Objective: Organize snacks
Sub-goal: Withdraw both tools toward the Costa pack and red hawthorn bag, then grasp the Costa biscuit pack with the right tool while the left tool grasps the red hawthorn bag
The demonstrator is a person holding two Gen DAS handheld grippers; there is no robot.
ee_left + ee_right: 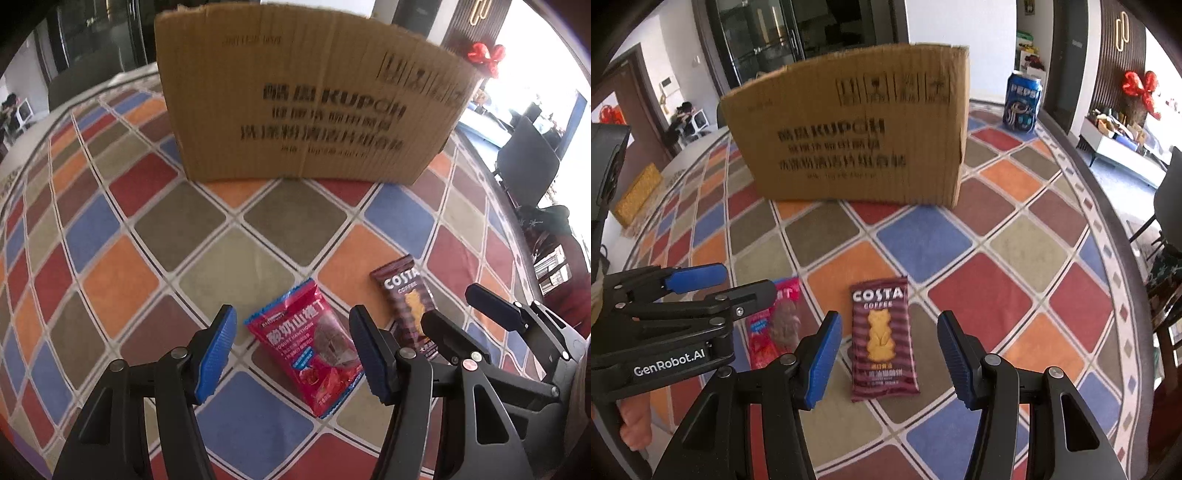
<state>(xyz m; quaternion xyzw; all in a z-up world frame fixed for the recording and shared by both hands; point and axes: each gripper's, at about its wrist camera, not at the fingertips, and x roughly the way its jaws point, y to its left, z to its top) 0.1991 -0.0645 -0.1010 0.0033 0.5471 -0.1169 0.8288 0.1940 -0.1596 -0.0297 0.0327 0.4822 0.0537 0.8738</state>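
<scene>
A red hawthorn snack packet [310, 347] lies flat on the checked tablecloth [236, 258]. My left gripper [291, 354] hovers over it, open, a blue pad on either side and neither touching it. Just right of it lies a brown Costa biscuit packet [882, 336], also seen in the left wrist view [402, 295]. My right gripper [889, 358] straddles that packet from above, open and clear of it. The left gripper [727, 286] covers part of the red packet [779, 321] in the right wrist view. The right gripper [469, 317] shows at the right of the left wrist view.
A tall cardboard box [857, 136] stands on the cloth beyond both packets, its printed side facing me. A blue Pepsi can [1023, 101] stands to the right behind the box. A flat yellow thing [639, 195] lies at the far left. The table's rounded edge [1108, 206] curves along the right.
</scene>
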